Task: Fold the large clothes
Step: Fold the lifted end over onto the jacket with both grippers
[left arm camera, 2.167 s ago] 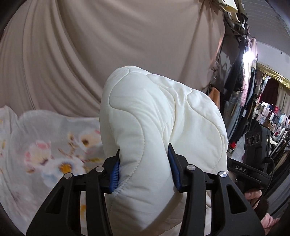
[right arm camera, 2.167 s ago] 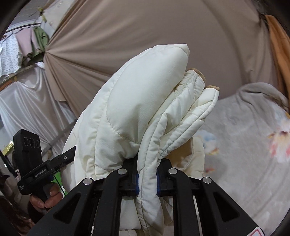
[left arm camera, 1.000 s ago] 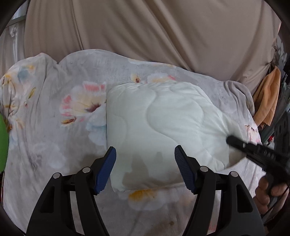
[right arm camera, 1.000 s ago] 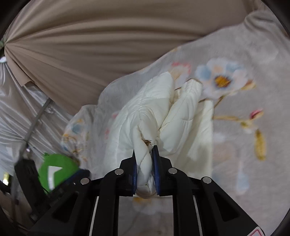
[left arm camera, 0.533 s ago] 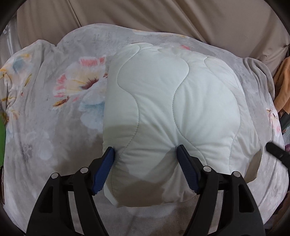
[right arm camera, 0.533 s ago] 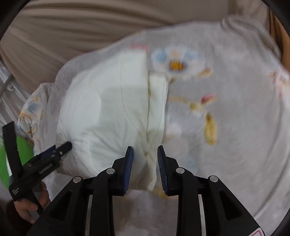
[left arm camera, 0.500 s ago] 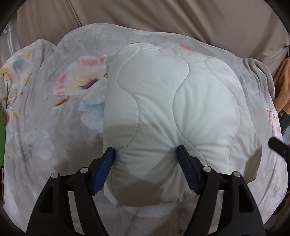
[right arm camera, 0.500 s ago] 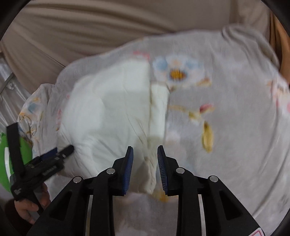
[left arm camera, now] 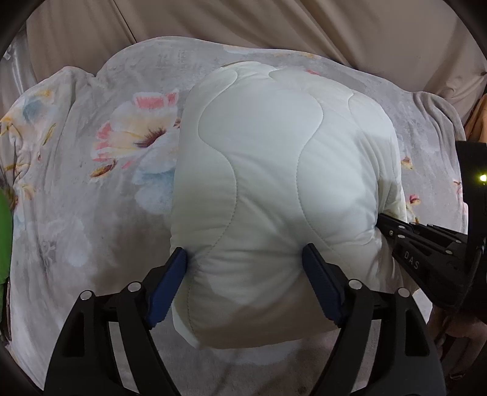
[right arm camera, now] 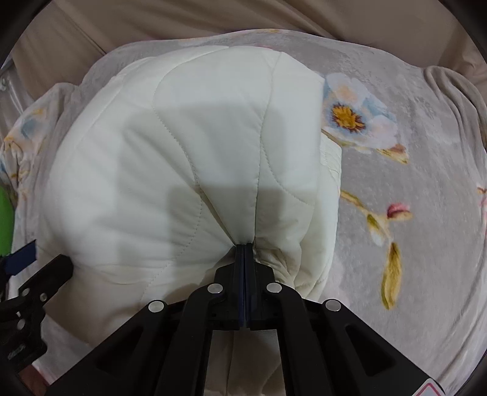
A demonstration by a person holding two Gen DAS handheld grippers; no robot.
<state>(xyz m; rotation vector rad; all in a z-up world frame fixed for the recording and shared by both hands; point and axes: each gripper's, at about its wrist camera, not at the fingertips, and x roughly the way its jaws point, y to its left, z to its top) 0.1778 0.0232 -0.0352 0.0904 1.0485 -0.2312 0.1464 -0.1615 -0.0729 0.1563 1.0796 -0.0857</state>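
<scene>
Lowered from mid-air since two seconds ago, the folded cream-white quilted padded jacket (left arm camera: 274,189) now lies on the grey floral plush blanket (left arm camera: 91,213) covering the table, near its middle, reaching toward the far edge by the beige curtain (left arm camera: 274,24). The left tool (left arm camera: 243,292) straddles the jacket's near edge; its blue pads (left arm camera: 166,284) are spreading wider, fabric bulging between them. The right tool (right arm camera: 244,246) has snapped fully together at the jacket's near right part; bunched folds meet its tips, but whether any fabric is pinched cannot be told.
</scene>
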